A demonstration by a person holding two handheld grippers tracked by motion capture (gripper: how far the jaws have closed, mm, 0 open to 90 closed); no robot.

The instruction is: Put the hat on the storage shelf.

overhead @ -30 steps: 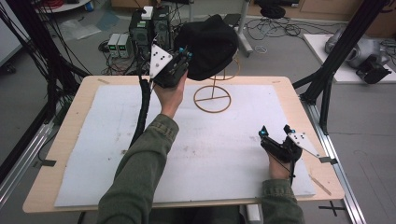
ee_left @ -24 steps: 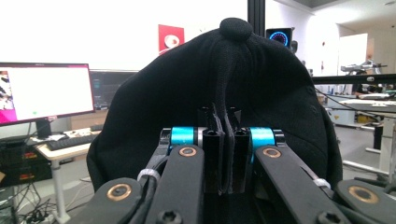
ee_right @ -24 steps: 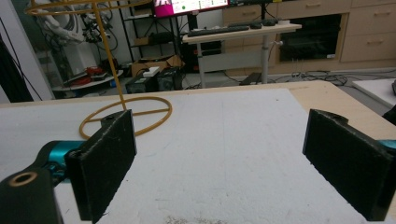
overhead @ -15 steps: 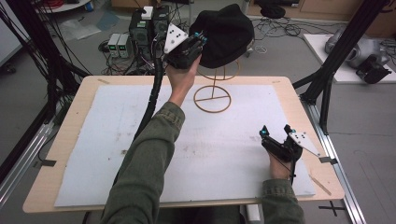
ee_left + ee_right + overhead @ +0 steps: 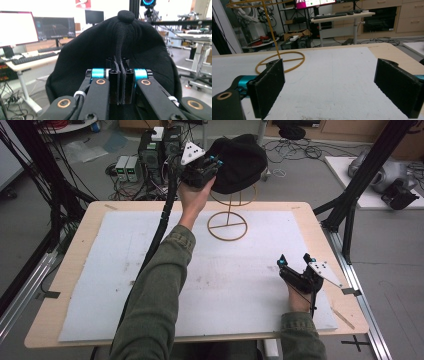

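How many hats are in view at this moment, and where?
1. A black cap is held up above the top ring of the wire stand at the table's far edge, a fold of its fabric pinched in the left gripper.

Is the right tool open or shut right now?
Open. In the right gripper view its two black jaws stand wide apart, with bare white mat between them; the right tool holds nothing.

A white foam sheet (image 5: pixel 150 270) covers the wooden table (image 5: pixel 75 255), with electronics boxes (image 5: pixel 150 155) and cables (image 5: pixel 295 150) on the floor beyond.
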